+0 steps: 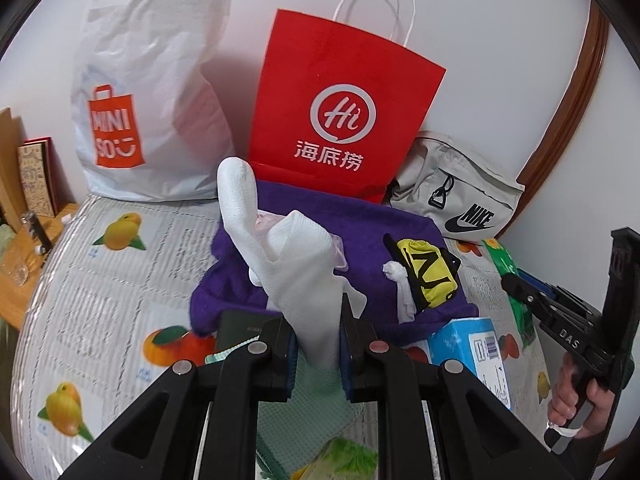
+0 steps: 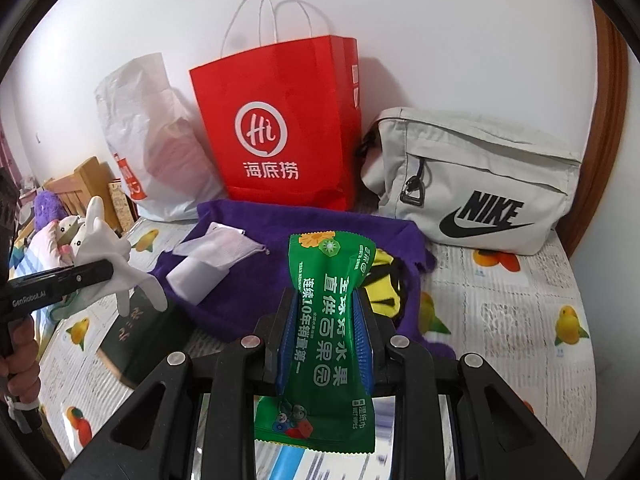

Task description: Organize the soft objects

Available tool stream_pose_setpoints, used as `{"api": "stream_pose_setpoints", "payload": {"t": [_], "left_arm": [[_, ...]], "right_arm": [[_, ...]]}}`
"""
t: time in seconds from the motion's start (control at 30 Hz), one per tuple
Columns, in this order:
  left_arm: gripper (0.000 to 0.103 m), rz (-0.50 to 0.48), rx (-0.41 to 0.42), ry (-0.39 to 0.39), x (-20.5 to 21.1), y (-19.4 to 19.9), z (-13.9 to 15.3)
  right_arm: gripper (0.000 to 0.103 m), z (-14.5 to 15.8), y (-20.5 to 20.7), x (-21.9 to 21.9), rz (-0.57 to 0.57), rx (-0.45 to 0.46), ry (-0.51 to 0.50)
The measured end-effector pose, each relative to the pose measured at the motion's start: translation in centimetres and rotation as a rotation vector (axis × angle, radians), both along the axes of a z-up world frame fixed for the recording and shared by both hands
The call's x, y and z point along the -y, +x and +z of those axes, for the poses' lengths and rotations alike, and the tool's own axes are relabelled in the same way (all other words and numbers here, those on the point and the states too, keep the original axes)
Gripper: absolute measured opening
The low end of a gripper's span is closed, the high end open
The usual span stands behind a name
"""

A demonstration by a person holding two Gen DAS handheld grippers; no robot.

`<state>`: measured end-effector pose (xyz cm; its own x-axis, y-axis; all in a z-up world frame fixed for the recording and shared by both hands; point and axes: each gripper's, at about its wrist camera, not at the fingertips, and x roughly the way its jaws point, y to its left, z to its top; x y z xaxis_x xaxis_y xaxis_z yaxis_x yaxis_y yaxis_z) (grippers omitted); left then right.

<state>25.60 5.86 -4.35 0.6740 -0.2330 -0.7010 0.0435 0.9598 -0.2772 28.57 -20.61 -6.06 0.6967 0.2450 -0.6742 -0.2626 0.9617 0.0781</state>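
Fingers of the left gripper (image 1: 316,344) pinch a white glove (image 1: 296,264), which stands up between them. Beyond its tips lies a purple cloth (image 1: 372,236) before a red paper bag (image 1: 340,108). Fingers of the right gripper (image 2: 325,344) clamp a green wet-wipes packet (image 2: 326,320); a grey Nike bag (image 2: 480,184) sits ahead to their right.

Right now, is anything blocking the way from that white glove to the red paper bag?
Nothing visible blocks it. The left hand-held gripper holds the white glove above the purple cloth, and the red paper bag stands upright just behind that cloth. Only its tall front wall must be cleared.
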Motion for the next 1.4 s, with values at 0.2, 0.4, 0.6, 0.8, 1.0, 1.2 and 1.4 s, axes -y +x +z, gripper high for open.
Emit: {"api": "stream_pose_setpoints", "payload": {"t": [0.2, 0.4, 0.6, 0.8, 1.0, 1.2, 1.4], "left_arm": [[0.016, -0.030, -0.014, 0.004, 0.7, 2.3, -0.4], [0.016, -0.064, -0.036, -0.014, 1.9, 4.7, -1.3], [0.016, -0.100, -0.065, -0.014, 3.2, 7.1, -2.6], [0.016, -0.104, -0.122, -0.009, 4.0, 10.0, -4.8], [0.016, -0.116, -0.130, -0.005, 4.8, 11.8, -5.5], [0.017, -0.118, -0.139, -0.011, 5.1, 12.9, -6.3], [0.018, -0.108, -0.140, 0.032, 5.6, 13.5, -6.3]], "right_arm": [[0.027, -1.2, 3.3, -0.3, 0.003, -0.019, 0.003], [0.027, -2.2, 6.1, -0.7, 0.012, -0.040, -0.002], [0.027, -3.2, 8.1, -0.9, 0.016, -0.071, -0.020], [0.028, -4.3, 9.5, -0.3, -0.001, -0.109, -0.021], [0.028, -5.5, 10.8, -0.4, -0.001, -0.145, -0.025], [0.028, -6.7, 11.6, -0.4, 0.005, -0.183, -0.036], [0.029, -7.1, 12.0, -0.5, 0.005, -0.199, -0.044]]}}
